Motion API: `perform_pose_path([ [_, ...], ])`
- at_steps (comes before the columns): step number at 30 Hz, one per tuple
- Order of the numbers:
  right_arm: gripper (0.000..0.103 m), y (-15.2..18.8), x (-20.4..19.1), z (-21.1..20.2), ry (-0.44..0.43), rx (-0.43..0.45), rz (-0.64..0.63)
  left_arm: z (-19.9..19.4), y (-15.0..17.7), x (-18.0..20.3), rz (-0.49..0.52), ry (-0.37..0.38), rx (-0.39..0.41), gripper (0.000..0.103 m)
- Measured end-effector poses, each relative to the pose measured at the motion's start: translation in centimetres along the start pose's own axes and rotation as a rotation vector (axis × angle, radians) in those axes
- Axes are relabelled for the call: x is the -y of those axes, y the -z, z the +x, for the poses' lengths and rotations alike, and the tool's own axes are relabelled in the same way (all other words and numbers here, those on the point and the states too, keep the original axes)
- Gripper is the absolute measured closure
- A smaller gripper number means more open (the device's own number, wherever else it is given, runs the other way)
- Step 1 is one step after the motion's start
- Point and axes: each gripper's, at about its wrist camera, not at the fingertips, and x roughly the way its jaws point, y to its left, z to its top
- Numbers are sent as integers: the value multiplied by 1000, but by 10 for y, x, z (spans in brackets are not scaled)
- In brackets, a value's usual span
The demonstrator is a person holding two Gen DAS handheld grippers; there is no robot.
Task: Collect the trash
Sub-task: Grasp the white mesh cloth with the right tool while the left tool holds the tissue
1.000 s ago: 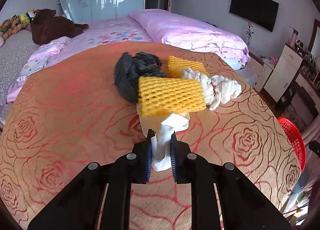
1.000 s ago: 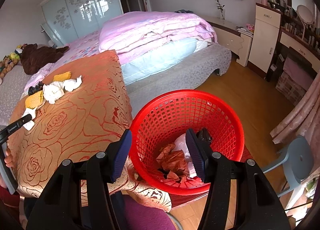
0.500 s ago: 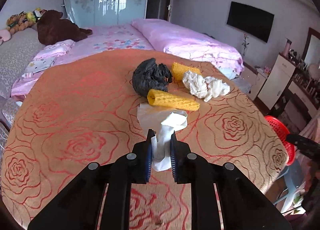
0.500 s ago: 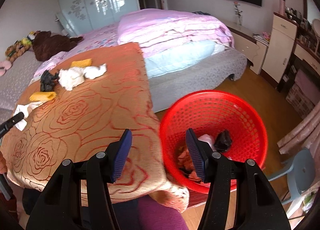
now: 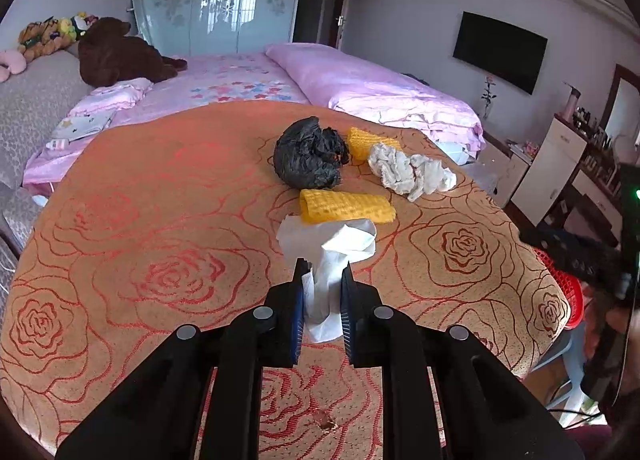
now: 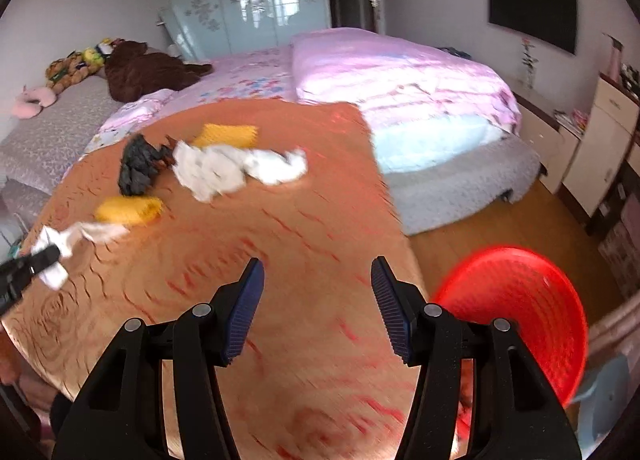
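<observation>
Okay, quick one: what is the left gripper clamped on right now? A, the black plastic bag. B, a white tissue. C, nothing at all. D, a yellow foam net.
B: in the left wrist view the left gripper has its pads pressed on a white tissue, while the black plastic bag and the yellow foam net lie apart on the table beyond it.

My tablecloth (image 5: 160, 188) was orange with red rose outlines. At twelve o'clock sat a black bag (image 5: 310, 158); yellow foam netting (image 5: 346, 206) lay nearer. The tissue (image 5: 332, 252) was white, my basket (image 6: 516, 312) red.
</observation>
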Motion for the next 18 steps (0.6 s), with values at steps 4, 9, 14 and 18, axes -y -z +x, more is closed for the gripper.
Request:
perform_pose_path([
  [4, 49, -23, -26, 16, -32, 20, -55, -2, -1, -6, -10, -3, 12, 88],
  [9, 48, -50, -56, 40, -63, 23, -87, 0, -1, -14, -35, -6, 4, 88],
  [14, 45, -73, -81, 67, -70, 1, -128, -1, -1, -17, -38, -6, 10, 88],
  [18, 45, -80, -90, 85, -73, -42, -135, 0, 0, -21, -48, -13, 4, 88],
])
